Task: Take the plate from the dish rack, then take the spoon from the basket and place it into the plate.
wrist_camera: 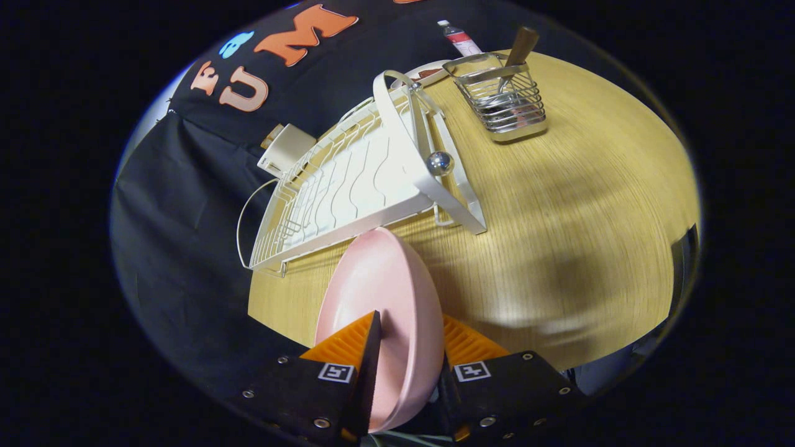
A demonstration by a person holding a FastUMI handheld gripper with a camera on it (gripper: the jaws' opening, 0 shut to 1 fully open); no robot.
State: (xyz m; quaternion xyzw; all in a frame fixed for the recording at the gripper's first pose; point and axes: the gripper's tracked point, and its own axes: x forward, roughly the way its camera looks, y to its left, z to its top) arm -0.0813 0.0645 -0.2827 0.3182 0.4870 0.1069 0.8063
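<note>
A pink plate (385, 292) stands on edge between my two fingers, held above the wooden table (577, 205). My gripper (407, 338) is shut on the plate's rim, one finger on each face. Just beyond the plate lies the white wire dish rack (354, 180), with no dishes in it. Farther off, past the rack, a metal wire basket (506, 99) stands on the table. A spoon with a wooden handle (518, 53) leans upright inside it.
A white box-like holder (286, 152) hangs on the rack's far side. A bottle with a red label (459, 38) and the rim of a white dish (428, 69) sit behind the basket. Black cloth drops away beside the table's edge.
</note>
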